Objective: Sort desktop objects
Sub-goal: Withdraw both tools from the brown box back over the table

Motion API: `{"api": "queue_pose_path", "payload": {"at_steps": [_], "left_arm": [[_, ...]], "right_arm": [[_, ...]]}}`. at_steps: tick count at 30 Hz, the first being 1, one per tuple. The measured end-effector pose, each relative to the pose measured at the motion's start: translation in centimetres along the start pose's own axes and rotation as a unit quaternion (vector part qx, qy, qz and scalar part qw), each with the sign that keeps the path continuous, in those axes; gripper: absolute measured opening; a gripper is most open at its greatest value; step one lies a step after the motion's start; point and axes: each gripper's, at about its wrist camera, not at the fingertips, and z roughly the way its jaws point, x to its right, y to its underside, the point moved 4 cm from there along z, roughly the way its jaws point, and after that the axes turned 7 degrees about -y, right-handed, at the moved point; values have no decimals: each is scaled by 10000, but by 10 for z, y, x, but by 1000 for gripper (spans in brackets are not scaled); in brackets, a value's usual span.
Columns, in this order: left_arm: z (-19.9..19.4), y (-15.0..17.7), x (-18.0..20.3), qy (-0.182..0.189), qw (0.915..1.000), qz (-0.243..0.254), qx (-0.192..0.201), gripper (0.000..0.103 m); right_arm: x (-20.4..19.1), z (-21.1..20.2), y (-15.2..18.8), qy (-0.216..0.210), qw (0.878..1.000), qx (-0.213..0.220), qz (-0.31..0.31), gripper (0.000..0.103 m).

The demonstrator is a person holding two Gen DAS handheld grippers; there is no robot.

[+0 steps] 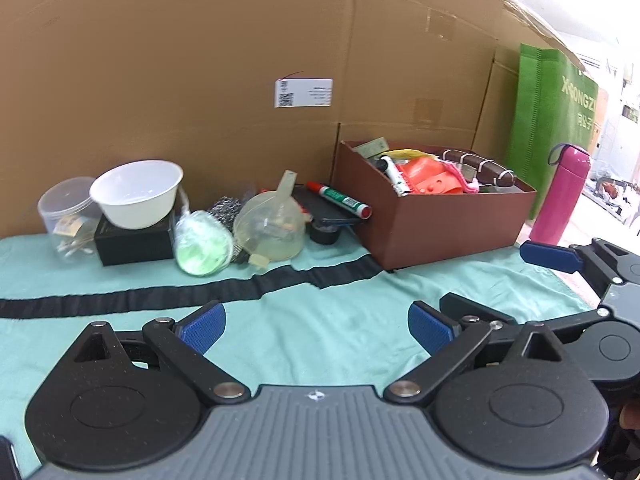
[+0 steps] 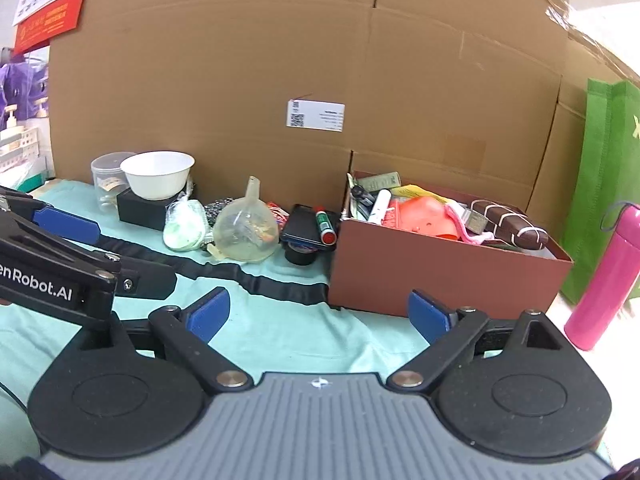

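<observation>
both my grippers hover low and level over the teal cloth (image 1: 320, 344), side by side, pointing at 12 toward the cardboard wall (image 1: 240, 60). left gripper (image 1: 316, 330) is spread wide with nothing between the blue pads, and the right gripper (image 2: 318, 316) is the same, wide and empty. the brown box (image 2: 420, 276), already stuffed with bits, sits around 1 o'clock from the right gripper. the loose pile is at 11 from the left gripper: white bowl (image 1: 138, 192) on a black box (image 1: 134, 242), funnel (image 1: 272, 224), green marker (image 1: 340, 199).
</observation>
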Motion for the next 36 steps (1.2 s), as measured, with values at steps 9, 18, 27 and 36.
{"api": "queue_pose_path", "payload": {"at_steps": [9,18,27,36], "left_arm": [[-3,6,-20,-178,9997,-161,-17,100],[1,12,-41,-316,9992,-249,-33,100],[26,7,-72,-451,9974,-512,-233,100],[57,-11,-86,-191,9971,-675,-285,98]], "right_arm": [[-19,0,-3,-161,9998,-23,-134,94],[-31,15,4,-250,9993,-243,-159,94],[-48,47,5,-432,9972,-544,-275,94],[-60,82,0,-637,9945,-762,-344,94]]}}
